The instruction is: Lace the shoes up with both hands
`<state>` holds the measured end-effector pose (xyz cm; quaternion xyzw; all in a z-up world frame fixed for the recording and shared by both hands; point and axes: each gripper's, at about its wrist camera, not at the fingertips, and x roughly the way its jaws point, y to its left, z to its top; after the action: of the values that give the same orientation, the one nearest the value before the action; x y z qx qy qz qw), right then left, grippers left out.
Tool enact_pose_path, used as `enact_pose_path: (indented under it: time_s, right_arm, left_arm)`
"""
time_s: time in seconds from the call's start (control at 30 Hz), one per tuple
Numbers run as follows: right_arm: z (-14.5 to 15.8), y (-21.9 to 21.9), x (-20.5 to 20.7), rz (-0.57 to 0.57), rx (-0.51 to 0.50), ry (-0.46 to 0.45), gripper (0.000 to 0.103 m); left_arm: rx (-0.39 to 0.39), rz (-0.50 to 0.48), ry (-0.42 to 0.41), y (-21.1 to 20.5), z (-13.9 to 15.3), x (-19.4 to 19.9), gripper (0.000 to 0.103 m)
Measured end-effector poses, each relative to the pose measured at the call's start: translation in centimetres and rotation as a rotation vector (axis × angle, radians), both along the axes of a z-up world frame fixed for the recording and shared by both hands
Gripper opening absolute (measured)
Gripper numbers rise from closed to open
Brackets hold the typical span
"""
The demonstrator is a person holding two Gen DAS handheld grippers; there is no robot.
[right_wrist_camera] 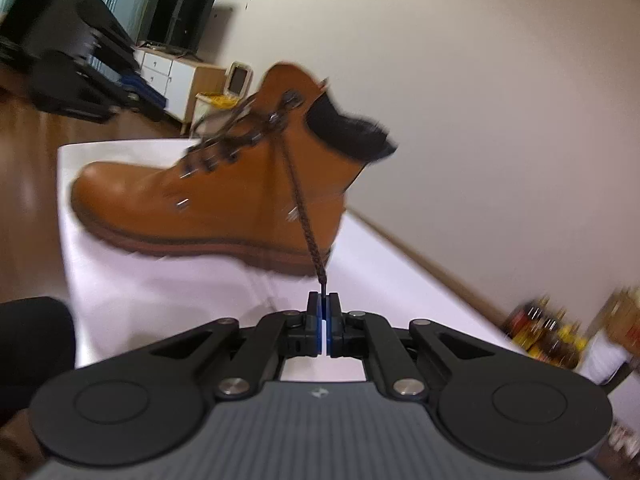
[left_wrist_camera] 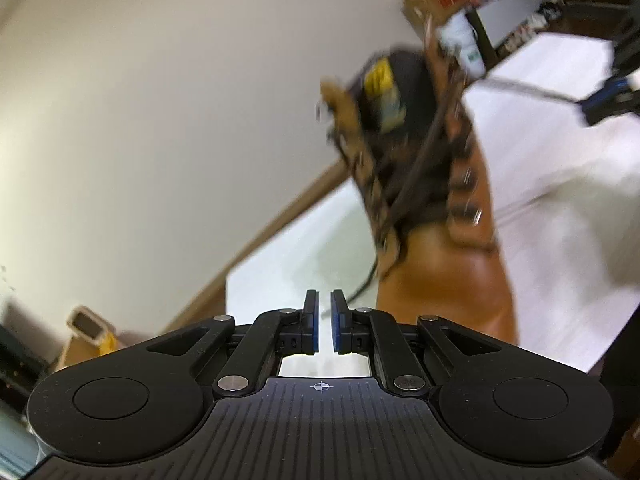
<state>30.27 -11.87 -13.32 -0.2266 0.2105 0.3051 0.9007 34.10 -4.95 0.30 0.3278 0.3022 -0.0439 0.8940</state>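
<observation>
A tan leather boot [right_wrist_camera: 208, 200] stands on the white table [right_wrist_camera: 160, 300], its toe to the left in the right wrist view. My right gripper [right_wrist_camera: 323, 300] is shut on the tip of a dark braided lace [right_wrist_camera: 304, 216], which runs taut up to an upper eyelet. In the left wrist view the boot [left_wrist_camera: 440, 272] fills the middle, seen from the toe. There my left gripper [left_wrist_camera: 325, 300] stands slightly open with nothing between its pads. A second lace end [left_wrist_camera: 416, 168] hangs down the tongue and passes just right of its fingertips. The right gripper [left_wrist_camera: 608, 96] shows at the upper right, blurred.
A cardboard box [left_wrist_camera: 436, 0] stands behind the boot. Several bottles [right_wrist_camera: 544, 332] crowd the floor at the right. A white and wood cabinet [right_wrist_camera: 176, 76] with a dark screen stands at the back left. A dark sleeve [right_wrist_camera: 32, 340] is at the left edge.
</observation>
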Motion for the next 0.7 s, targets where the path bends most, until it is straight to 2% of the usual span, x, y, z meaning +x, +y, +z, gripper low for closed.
enact_pose_path:
  time_s: [0.07, 0.2, 0.3, 0.4, 0.47, 0.53, 0.63, 0.7]
  right_arm:
    - [0.0, 0.2, -1.4, 0.014, 0.034, 0.063, 0.002]
    - [-0.3, 1.0, -3.3, 0.046, 0.078, 0.162, 0.002]
    - [-1.3, 3.5, -6.0, 0.121, 0.146, 0.289, 0.002]
    - [-2.6, 5.2, -8.1, 0.163, 0.166, 0.357, 0.002]
    - [-3.7, 7.0, -8.7, 0.175, 0.200, 0.409, 0.002]
    - [-3.9, 7.6, -9.1, 0.189, 0.209, 0.429, 0.000]
    - [-3.7, 8.4, -9.6, 0.195, 0.200, 0.428, 0.000]
    - [-3.1, 8.0, -9.7, 0.166, 0.224, 0.411, 0.000]
  left_arm:
    - [-0.035, -0.033, 0.038, 1.0, -1.6, 2.1, 0.009]
    - [-0.077, -0.096, 0.090, 0.9, -3.2, 3.2, 0.009]
    - [-0.107, -0.119, 0.093, 2.3, -2.8, 3.8, 0.008]
    - [-0.125, -0.141, 0.101, 3.3, -2.6, 4.5, 0.008]
    - [-0.139, -0.152, 0.104, 3.8, -2.2, 2.1, 0.008]
    - [-0.169, -0.158, 0.112, 4.9, -2.6, 3.1, 0.009]
    - [-0.210, -0.184, 0.143, 8.8, -3.7, 2.4, 0.008]
    - [-0.206, -0.180, 0.141, 9.4, -3.9, 2.9, 0.009]
